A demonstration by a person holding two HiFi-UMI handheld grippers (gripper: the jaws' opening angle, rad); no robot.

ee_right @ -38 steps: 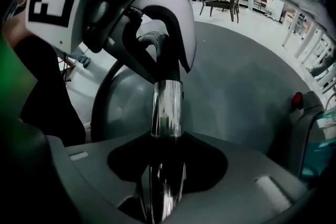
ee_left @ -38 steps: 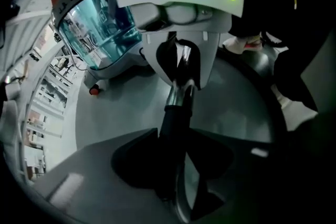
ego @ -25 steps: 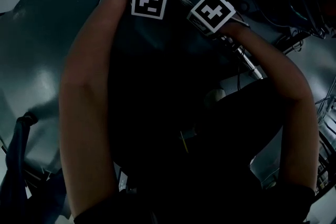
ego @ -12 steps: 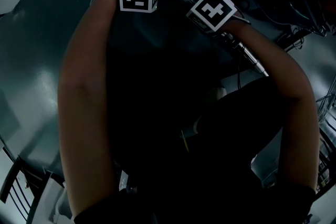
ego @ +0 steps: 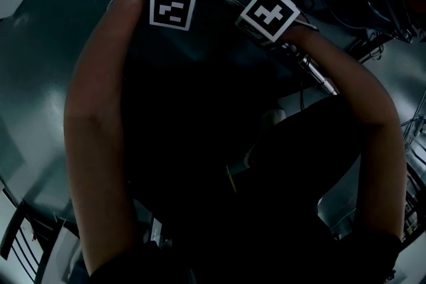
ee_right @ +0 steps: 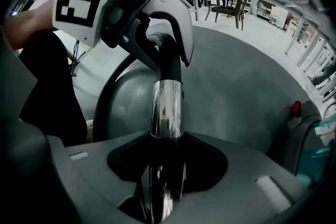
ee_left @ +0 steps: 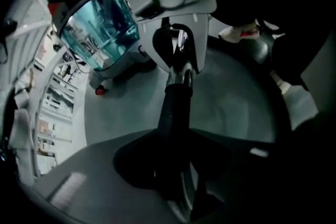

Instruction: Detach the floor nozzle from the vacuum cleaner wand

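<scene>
- The person's left arm (ego: pixel 100 130) reaches steeply down through the dim head view, with the left marker cube (ego: pixel 174 0) bright at its far end.
- At the left of the left gripper view, the vacuum canister (ee_left: pixel 100 23) with its teal see-through dust bin sits on the grey floor (ee_left: pixel 231 97). A small red button (ee_left: pixel 98 91) shows low on its side.
- The left gripper (ee_left: pixel 178 176) holds the wand (ee_right: pixel 167 110) by its black sleeve (ee_left: pixel 176 113). Its fingers (ee_right: pixel 182 39) have just been closing and now clasp the sleeve between them.
- The wand runs in one straight line from gripper to gripper, black sleeve in the left and bright chrome tube in the right. The two sections meet in the short stretch between the grippers.
- The right gripper (ee_right: pixel 165 181) sits just beside the left one on the wand, its fingers (ee_left: pixel 199 42) at a middling width and clamped on the chrome tube.
- In the head view the right marker cube (ego: pixel 269 13) stands near the left cube without touching it. A length of chrome runs out below it toward the lower right.
- The right arm (ego: pixel 373 116) bends down along the right side of the head view.
- Farther right, a pale shoe (ee_left: pixel 239 34) rests on the floor, and a table with chairs (ee_right: pixel 226 5) stands well back in the bright room.
</scene>
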